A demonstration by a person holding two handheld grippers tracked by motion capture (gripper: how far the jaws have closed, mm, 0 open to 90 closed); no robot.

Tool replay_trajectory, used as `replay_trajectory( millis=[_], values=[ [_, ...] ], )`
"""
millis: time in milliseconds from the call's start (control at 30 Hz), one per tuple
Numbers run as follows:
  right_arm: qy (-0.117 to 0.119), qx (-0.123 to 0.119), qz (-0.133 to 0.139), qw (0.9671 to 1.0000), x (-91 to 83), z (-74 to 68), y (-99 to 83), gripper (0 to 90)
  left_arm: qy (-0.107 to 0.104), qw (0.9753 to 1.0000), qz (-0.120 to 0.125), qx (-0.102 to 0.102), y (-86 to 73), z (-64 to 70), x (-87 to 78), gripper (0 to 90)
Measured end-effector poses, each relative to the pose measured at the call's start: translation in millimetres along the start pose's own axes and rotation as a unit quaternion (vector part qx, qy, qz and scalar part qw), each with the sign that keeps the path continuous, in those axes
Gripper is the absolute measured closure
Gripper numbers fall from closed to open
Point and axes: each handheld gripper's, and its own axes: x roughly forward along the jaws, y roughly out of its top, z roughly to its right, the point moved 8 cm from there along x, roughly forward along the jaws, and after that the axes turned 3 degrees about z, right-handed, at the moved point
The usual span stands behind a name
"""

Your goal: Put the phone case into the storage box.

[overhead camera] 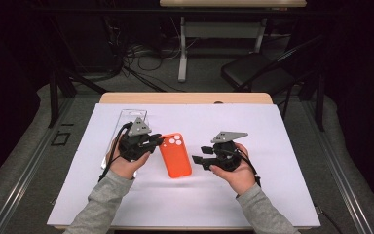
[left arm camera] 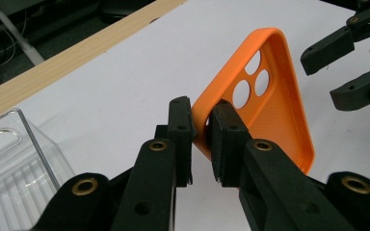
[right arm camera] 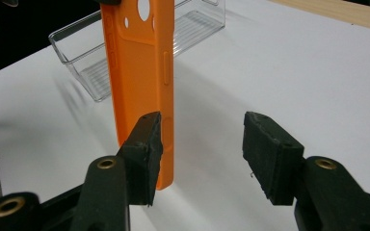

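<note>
An orange phone case (overhead camera: 175, 156) with three camera holes sits at the middle of the white sheet. My left gripper (overhead camera: 158, 141) is shut on its edge near the holed corner, one jaw inside and one outside (left arm camera: 200, 139). The case (left arm camera: 274, 110) is tilted up off the sheet on that side, hollow side toward the left gripper's camera. My right gripper (overhead camera: 197, 161) stands open just right of the case's near end. In the right gripper view (right arm camera: 202, 149) its left jaw is beside the case (right arm camera: 142, 72), with nothing between the jaws.
A clear plastic tray (overhead camera: 131, 117) lies at the left, partly under my left hand, and it looks hollow inside (left arm camera: 14, 168). The white sheet (overhead camera: 272, 195) covers a wooden table (overhead camera: 185, 97). A chair and cables are on the floor beyond.
</note>
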Motion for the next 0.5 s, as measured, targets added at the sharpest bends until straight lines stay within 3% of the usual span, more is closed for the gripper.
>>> replay_trajectory(
  millis=[200, 500],
  values=[
    [-0.002, 0.009, -0.003, 1.0000, -2.4, 3.3, -0.8, 50.1, 0.003, 1.0000, 0.004, -0.001, 2.7, -5.8, -2.9, 80.3],
    [-0.002, 0.011, -0.010, 0.9999, -6.6, 8.3, -3.8, 44.0, -0.001, 1.0000, 0.001, -0.006, 11.0, -17.3, -3.2, 80.3]
  ],
)
